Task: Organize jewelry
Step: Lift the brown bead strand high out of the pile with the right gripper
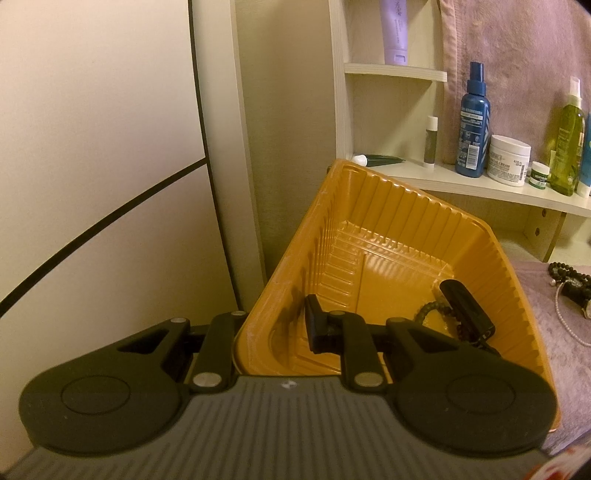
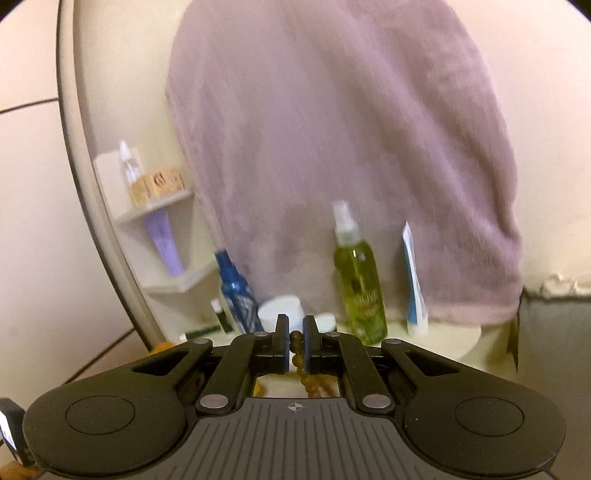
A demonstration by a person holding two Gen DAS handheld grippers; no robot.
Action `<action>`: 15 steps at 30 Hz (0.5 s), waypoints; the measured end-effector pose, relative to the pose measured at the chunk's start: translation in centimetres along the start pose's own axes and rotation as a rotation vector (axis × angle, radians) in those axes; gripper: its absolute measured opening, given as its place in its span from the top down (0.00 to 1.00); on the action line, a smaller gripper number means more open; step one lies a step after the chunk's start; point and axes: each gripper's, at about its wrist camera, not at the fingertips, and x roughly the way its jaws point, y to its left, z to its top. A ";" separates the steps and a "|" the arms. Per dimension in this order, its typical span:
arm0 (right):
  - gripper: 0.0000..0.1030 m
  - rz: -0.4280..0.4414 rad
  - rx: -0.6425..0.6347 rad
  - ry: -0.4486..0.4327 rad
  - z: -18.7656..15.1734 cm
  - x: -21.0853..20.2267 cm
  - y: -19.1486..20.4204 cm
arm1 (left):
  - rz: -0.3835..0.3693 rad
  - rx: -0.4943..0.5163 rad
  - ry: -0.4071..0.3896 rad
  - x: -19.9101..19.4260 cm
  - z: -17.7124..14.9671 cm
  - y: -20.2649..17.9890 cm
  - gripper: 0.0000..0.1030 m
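An orange ribbed plastic tray [image 1: 406, 221] fills the middle of the left wrist view, tilted. My left gripper [image 1: 273, 314] is shut on its near wall, one finger [image 1: 317, 325] inside and the other outside. In the tray lie a dark beaded bracelet [image 1: 430, 310] and a black oblong piece [image 1: 467, 310]. In the blurred right wrist view, my right gripper [image 2: 295, 347] is shut on a string of brown beads [image 2: 300, 363], which hangs down between the pads. Black bead strands [image 1: 569, 278] and a thin pearl chain [image 1: 565, 317] lie on the mauve towel [image 1: 546, 332] at the right.
A white shelf [image 1: 480, 184] behind the tray holds a blue spray bottle [image 1: 472, 122], a white cream jar [image 1: 508, 158] and a green bottle [image 1: 567, 147]. Mauve cloth [image 2: 332, 147] hangs above it. A lilac tube [image 1: 395, 29] stands on a higher shelf.
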 end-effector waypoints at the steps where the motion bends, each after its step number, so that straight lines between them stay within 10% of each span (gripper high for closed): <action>1: 0.93 0.000 -0.001 -0.008 0.3 -0.2 0.1 | 0.000 -0.001 0.000 0.0 0.0 0.0 0.83; 9: 0.93 -0.003 -0.046 -0.102 2.8 -1.9 1.4 | -0.002 -0.004 0.000 0.0 0.0 0.0 0.83; 15: 0.93 -0.210 0.019 -0.046 1.9 -1.0 -1.1 | -0.003 -0.011 -0.003 -0.1 0.0 0.1 0.83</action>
